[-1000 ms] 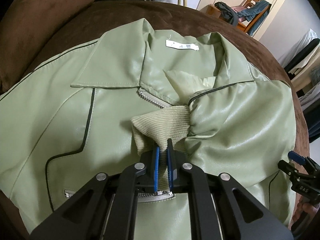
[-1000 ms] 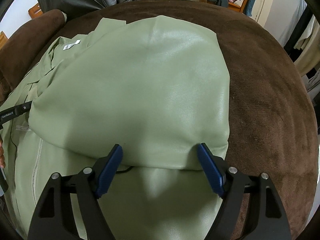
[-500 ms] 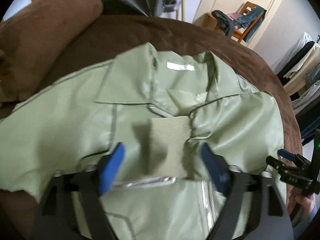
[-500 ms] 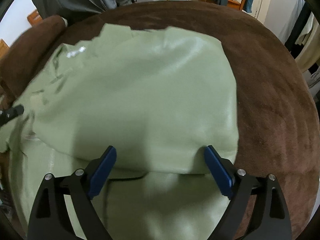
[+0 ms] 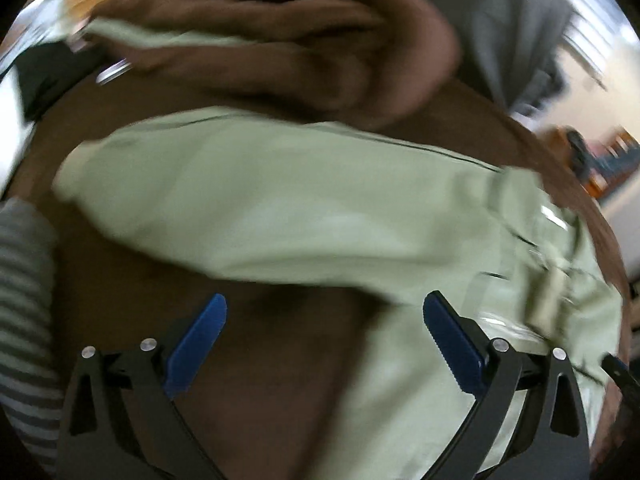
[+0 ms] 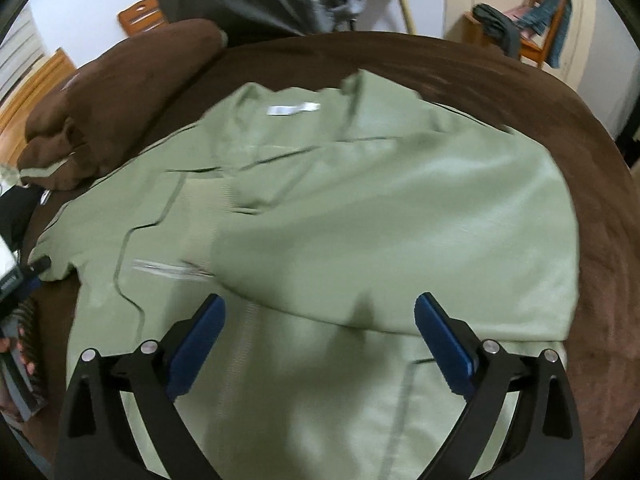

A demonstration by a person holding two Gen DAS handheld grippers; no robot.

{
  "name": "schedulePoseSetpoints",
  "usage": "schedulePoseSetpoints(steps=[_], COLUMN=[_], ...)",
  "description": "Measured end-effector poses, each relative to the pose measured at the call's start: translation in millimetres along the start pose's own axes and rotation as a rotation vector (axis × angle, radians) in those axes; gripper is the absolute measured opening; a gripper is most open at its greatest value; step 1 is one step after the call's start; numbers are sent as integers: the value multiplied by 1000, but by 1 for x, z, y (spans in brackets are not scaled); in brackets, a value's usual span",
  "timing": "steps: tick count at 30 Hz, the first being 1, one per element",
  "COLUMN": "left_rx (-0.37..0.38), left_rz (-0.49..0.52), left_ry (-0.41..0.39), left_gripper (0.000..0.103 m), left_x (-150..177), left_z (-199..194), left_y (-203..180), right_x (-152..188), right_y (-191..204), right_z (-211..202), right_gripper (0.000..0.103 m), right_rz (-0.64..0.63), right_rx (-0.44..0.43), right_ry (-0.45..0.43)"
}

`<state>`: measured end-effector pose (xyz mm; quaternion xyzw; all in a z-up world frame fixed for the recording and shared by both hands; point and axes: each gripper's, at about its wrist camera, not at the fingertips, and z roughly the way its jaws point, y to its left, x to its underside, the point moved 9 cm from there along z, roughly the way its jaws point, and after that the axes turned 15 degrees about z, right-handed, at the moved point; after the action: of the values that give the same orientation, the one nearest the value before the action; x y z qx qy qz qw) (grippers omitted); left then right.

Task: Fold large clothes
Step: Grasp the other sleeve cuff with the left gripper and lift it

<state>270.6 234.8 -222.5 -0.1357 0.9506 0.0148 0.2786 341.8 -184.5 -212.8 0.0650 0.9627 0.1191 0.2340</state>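
Brown plush bed (image 6: pixel 600 280) w/ glossy green jacket (image 6: pixel 400 220); both hand-held grippers, left (image 5: pixel 324 336) & right (image 6: pixel 320 336), just spread, empty.

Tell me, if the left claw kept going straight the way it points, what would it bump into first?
Probably the brown cover between its open fingers, at the edge of the green jacket; blur makes depth uncertain.

Dim indoor light — heavy motion blur
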Motion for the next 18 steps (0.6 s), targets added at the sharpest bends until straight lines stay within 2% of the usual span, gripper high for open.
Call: schedulePoseSetpoints(steps=[3,7,13,18], left_rx=[-43,-70,-38,34], left_rz=[-102,-169,-226,-278], left_ry=[-7,1,-16,-37], left_gripper=[96,96,96,93], left_x=[13,21,15,3], left_z=[4,16,38,59], left_y=[53,91,121,137], right_x=[7,20,34,41], right_y=[26,51,80,101], right_z=[4,9,24,33], right_gripper=[94,94,94,94], right_rz=[-11,-29,-61,-74], right_rx=[-15,-25,-26,-34], right_ry=[1,16,42,50])
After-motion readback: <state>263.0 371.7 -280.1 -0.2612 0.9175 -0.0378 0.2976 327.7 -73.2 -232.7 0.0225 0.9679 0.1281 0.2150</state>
